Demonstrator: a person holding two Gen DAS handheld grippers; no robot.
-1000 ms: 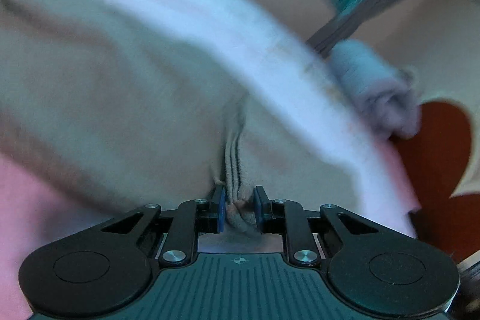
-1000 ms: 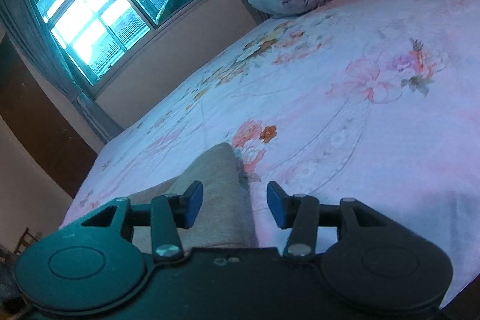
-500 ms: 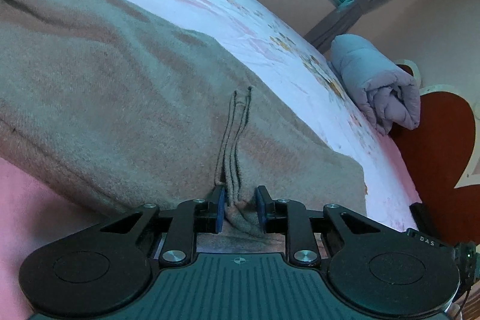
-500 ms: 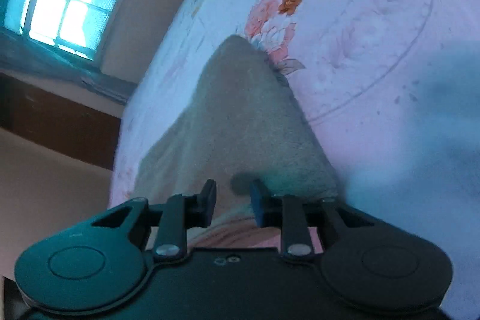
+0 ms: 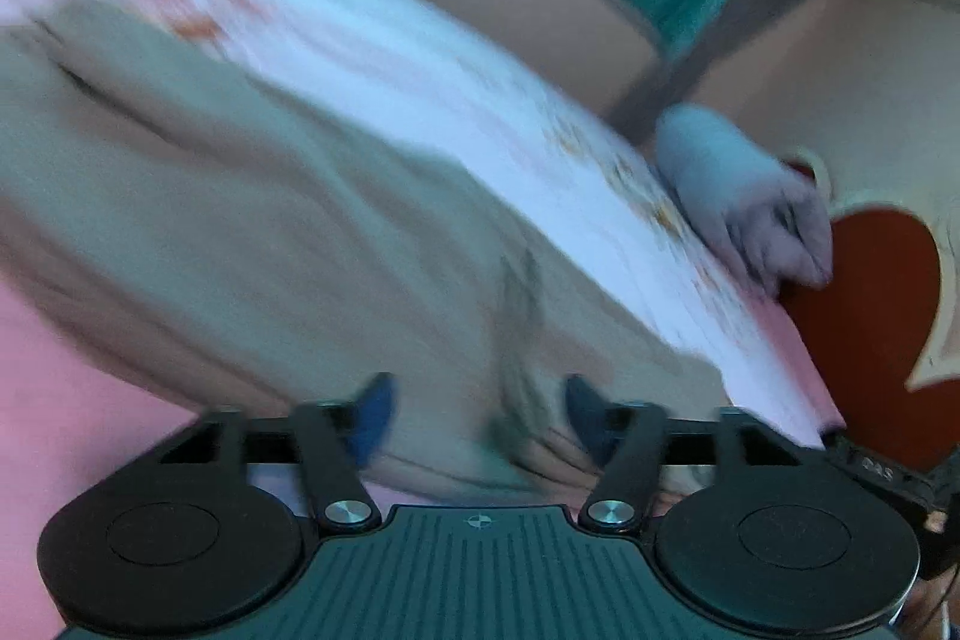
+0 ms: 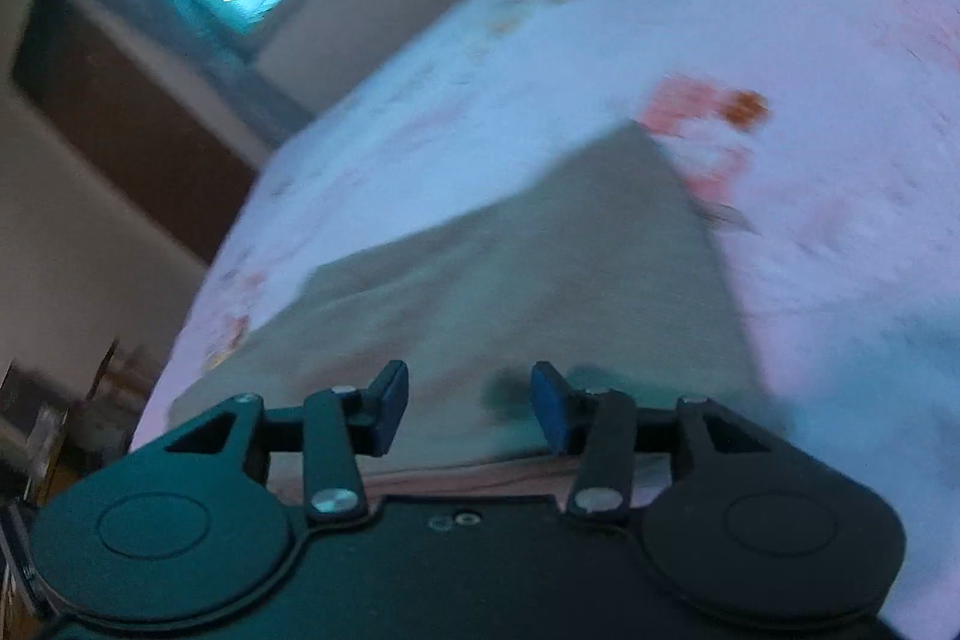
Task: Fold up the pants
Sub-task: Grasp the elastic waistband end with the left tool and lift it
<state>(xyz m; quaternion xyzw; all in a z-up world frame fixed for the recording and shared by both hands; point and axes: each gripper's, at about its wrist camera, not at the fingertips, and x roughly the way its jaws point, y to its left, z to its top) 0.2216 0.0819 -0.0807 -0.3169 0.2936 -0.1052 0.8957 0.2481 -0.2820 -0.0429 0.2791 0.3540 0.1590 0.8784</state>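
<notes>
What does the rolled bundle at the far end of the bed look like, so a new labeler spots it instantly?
Follow the pink floral bed to its far corner, beside the red heart-shaped headboard. There lies the rolled duvet, pale grey-blue. Unlike the flat tan pants spread near the gripper, it is a plump roll.

Left gripper (image 5: 477, 418) jaws spread apart, holding nothing, low and angled forward. Right gripper (image 6: 471, 409) jaws also apart, nothing between them. Both views blurred.
</notes>
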